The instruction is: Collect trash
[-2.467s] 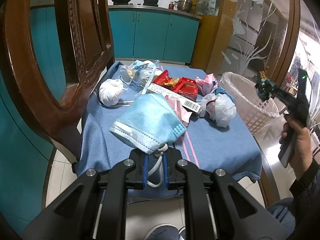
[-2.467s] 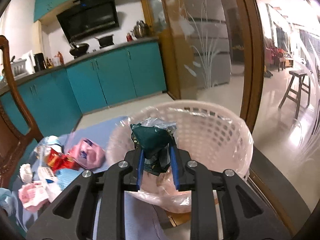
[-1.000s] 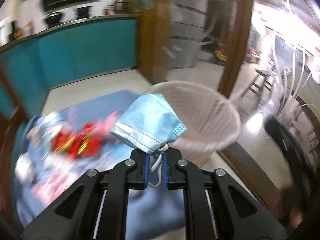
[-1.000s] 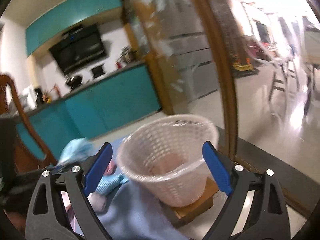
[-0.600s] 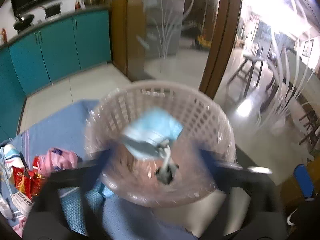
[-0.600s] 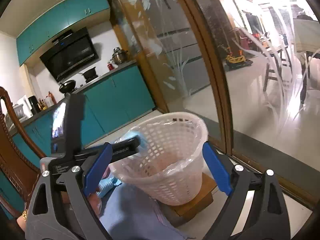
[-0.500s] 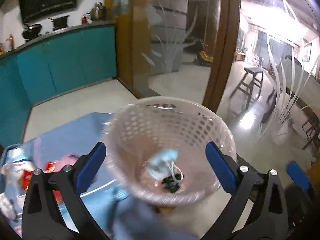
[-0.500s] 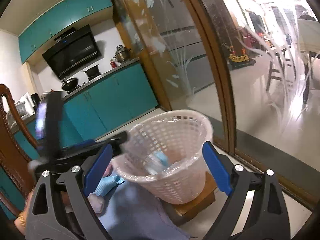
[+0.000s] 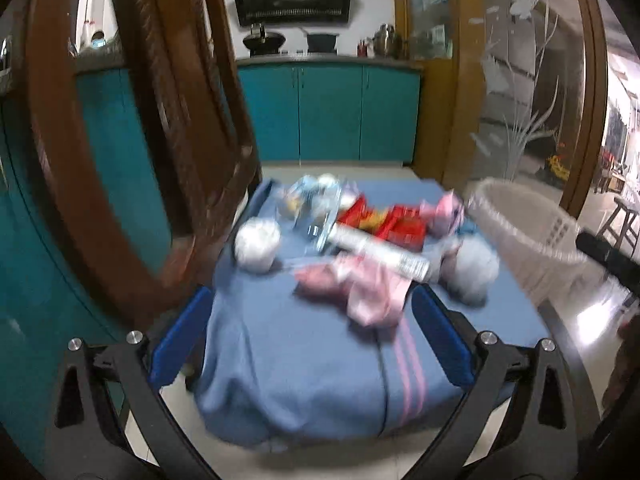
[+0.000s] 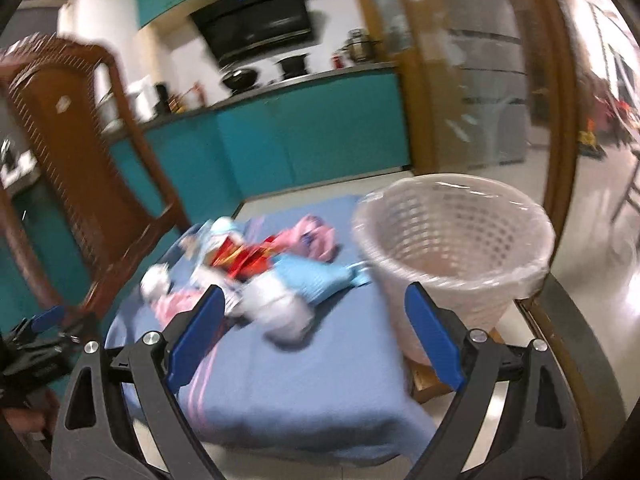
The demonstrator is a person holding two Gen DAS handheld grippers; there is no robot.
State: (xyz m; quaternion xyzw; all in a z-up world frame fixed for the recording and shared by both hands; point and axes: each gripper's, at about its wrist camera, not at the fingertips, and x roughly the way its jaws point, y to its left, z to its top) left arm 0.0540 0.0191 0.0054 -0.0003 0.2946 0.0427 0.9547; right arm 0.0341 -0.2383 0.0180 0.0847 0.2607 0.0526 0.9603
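Blue-padded and spread wide, the left gripper (image 9: 312,336) hangs empty above the near edge of the blue cloth (image 9: 304,360) covering the tabletop, its fingers pointing level toward the litter. Just past it lies a crumpled pink wrapper (image 9: 360,292), then a long white box (image 9: 376,250), a white paper ball (image 9: 257,245) to the left, a grey-white wad (image 9: 474,270) to the right, and red packets (image 9: 384,220) farther back. The right gripper (image 10: 314,338) is likewise released and empty, held over the cloth's near right part and angled a little leftward, with a white tissue wad (image 10: 276,312) between its pads and a light blue piece (image 10: 312,278) beyond. The white lattice basket (image 10: 452,248), lined with clear plastic, stands just off the cloth's right edge. A carved wooden chair (image 9: 132,152) rises at the left. Both views are motion-blurred.
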